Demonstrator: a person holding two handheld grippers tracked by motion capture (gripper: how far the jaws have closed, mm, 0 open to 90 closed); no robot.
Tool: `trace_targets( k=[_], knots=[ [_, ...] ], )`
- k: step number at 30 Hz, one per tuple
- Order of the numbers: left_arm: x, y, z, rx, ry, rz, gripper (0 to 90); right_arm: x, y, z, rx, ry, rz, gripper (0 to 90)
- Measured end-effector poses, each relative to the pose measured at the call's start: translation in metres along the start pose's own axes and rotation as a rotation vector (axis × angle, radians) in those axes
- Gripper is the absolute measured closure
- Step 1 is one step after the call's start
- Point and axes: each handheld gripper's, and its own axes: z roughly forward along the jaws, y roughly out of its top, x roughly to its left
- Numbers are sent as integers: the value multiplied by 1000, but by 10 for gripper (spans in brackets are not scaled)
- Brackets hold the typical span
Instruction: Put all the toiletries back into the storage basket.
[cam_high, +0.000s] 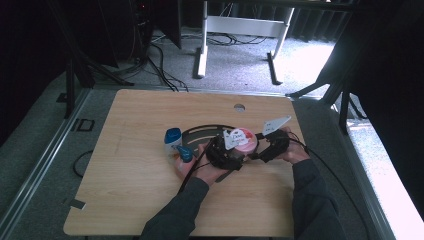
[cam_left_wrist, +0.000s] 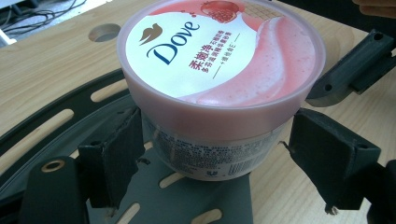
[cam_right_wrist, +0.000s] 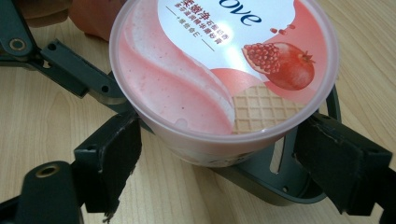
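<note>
Both grippers flank upright Dove jar (cam_left_wrist: 219, 79), lid skyward.

Far half of table (cam_high: 165, 102) open, near left open, bottle (cam_high: 173, 140) just left of jar (cam_high: 244, 140), grippers flanking jar near and right, tray (cam_high: 200, 131) beneath.

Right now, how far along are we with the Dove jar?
Reached: both grippers flank the Dove jar on the dark slotted plate. In hand: the left gripper and right gripper straddle it, jaws open with gaps showing. Left: closing on it; the pink lid looks still seated.
</note>
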Motion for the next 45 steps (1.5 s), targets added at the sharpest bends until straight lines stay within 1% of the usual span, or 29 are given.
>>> trace_targets(
  k=[2,6,14,20,21,28,32,34,37,41,44,45],
  knots=[
    [0,1,1,1,6,1,188,-1,1,0,5,1,-1,153],
    [1,1,3,3,17,-10,188,-4,3,2,14,1,-1,153],
    [2,2,7,-8,22,-35,188,-9,4,2,19,-2,5,153],
    [2,2,10,-9,24,-33,188,-12,3,2,32,0,6,154],
    [2,1,11,-11,22,-38,188,-12,3,3,34,0,6,154],
    [3,2,13,-21,44,-50,190,-16,4,2,32,-3,17,178],
    [4,2,15,-26,53,-57,190,-18,5,3,34,-7,14,181],
    [3,2,17,-22,58,-50,190,-19,5,3,39,-10,13,182],
    [2,1,20,-17,68,-52,190,-20,4,5,51,-16,10,188],
    [3,0,22,-15,69,-54,190,-21,4,7,60,-17,16,192],
    [4,0,24,-23,68,-62,190,-23,3,7,62,-18,18,197],
    [4,0,25,-24,73,-60,190,-23,3,7,62,-16,22,203]
  ],
)
